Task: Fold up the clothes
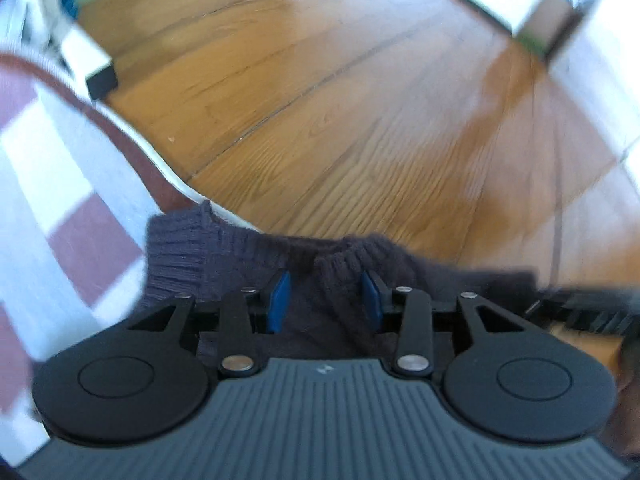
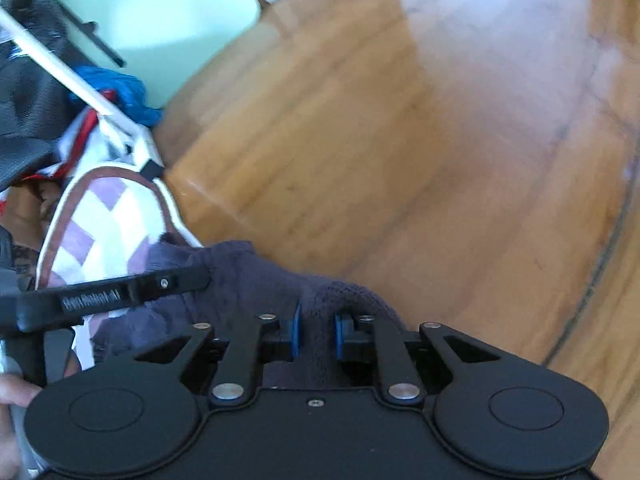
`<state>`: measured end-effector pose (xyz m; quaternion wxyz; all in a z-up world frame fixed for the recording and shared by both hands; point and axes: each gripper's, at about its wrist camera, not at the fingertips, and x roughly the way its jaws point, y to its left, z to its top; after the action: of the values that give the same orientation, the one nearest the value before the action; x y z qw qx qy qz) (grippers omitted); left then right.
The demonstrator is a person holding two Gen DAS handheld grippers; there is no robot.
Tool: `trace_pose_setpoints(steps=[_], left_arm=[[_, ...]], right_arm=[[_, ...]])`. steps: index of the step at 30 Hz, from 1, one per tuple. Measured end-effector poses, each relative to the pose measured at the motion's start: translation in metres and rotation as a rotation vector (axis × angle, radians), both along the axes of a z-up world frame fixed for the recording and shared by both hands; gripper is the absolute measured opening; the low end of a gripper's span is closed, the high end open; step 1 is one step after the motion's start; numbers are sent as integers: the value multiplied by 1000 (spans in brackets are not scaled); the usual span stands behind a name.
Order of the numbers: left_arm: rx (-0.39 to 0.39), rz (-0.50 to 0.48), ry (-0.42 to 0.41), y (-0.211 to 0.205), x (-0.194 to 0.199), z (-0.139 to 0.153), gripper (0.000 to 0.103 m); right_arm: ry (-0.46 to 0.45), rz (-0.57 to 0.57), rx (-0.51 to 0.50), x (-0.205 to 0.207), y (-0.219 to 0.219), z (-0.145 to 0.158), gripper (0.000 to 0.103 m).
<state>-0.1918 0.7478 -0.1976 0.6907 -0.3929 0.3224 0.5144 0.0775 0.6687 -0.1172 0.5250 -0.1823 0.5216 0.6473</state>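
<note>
A dark navy knitted sweater [image 1: 224, 252] lies bunched at the edge of a checked white and maroon cloth surface [image 1: 60, 184]. My left gripper [image 1: 326, 296] has its blue pads on either side of a fold of the sweater's ribbed edge and is shut on it. My right gripper [image 2: 317, 334] is shut on another bunch of the same sweater [image 2: 248, 276]. The left gripper's black body [image 2: 116, 294] shows at the left of the right wrist view, close beside the right one.
A wooden floor [image 1: 340, 100] fills the view beyond the sweater. A white frame leg with a black foot [image 1: 100, 80] stands at the left. A pile of clothes [image 2: 36, 92] and a pale green panel [image 2: 160, 12] sit at the upper left.
</note>
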Motion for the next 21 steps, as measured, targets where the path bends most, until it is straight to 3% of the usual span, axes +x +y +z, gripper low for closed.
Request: trace_pose_setpoints(steps=[3, 8, 11, 14, 16, 18, 21], left_arm=[[61, -7, 42, -17, -17, 19, 40], [3, 105, 27, -32, -80, 36, 59], [-30, 194, 24, -39, -120, 30, 60], [-75, 254, -81, -53, -156, 16, 60], [-106, 283, -162, -66, -176, 7, 60], [-137, 303, -222, -78, -187, 1, 60], [-179, 327, -274, -91, -196, -8, 60]], right_arm=[[51, -52, 11, 11, -15, 12, 32], [62, -80, 219, -3, -61, 36, 47], [90, -36, 202, -22, -81, 31, 48], [-94, 23, 104, -58, -82, 15, 47], [-324, 9, 47, -86, -84, 13, 46], [-391, 14, 152, -116, -109, 36, 46], [-346, -17, 233, -148, -147, 52, 55]])
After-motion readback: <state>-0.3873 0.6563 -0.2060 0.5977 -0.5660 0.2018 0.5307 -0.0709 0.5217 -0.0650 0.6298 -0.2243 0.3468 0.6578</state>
